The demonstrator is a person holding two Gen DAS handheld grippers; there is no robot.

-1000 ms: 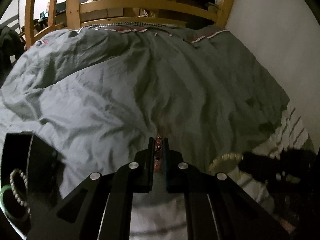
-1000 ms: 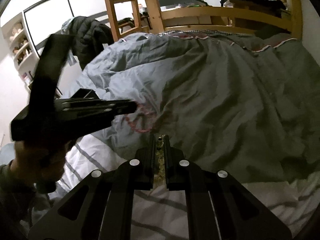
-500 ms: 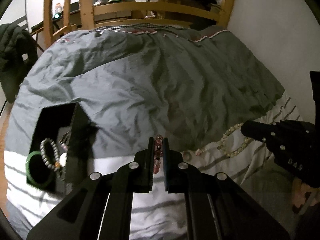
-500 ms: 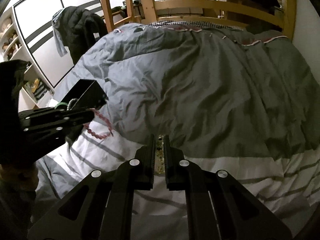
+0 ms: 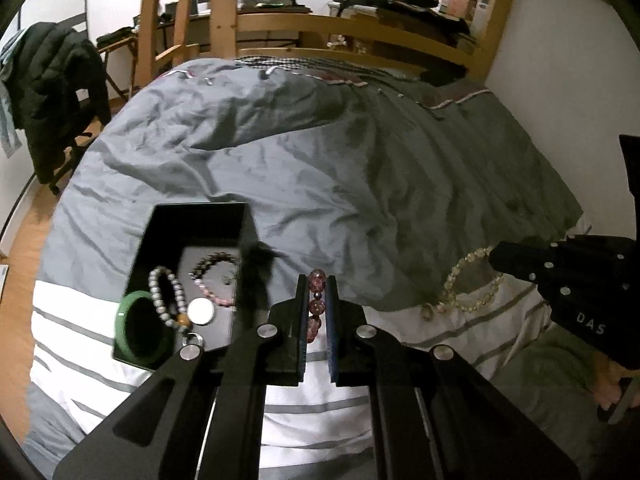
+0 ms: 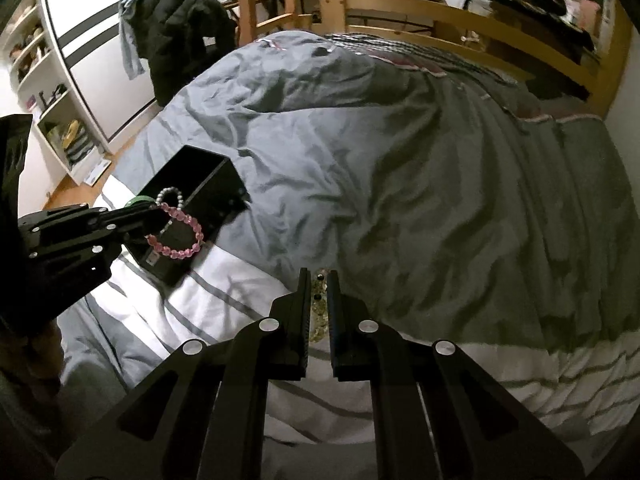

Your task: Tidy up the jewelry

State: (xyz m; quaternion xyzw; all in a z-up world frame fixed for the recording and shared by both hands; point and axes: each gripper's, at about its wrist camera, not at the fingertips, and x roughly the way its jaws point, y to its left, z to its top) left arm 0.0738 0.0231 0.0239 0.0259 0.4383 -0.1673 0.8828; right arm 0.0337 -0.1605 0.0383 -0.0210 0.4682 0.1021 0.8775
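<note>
Bedding fills both views: a rumpled grey duvet (image 5: pixel 320 168) over a white striped sheet (image 5: pixel 80 312), with a wooden bed frame (image 5: pixel 344 24) behind it and a dark jacket (image 6: pixel 184 28) hanging off to the side. On the sheet, at the duvet's edge, sits an open black jewelry box (image 5: pixel 196 224). Inside it lie a green bangle (image 5: pixel 124 332), a grey bead bracelet (image 5: pixel 168 292), a small white round piece (image 5: pixel 201 311) and a darker beaded strand (image 5: pixel 212 264). The left gripper (image 5: pixel 316 292) is clamped on a pink bead bracelet (image 6: pixel 176 236), whose loop hangs from its tips in front of the box in the right wrist view, above the sheet. The right gripper (image 6: pixel 319 292) is clamped on a pale yellow bead bracelet (image 5: pixel 468 280), which dangles from its tips over the boundary of duvet and sheet, well apart from the box. A bare hand (image 5: pixel 608 384) grips the right gripper's handle at the picture's edge.
</note>
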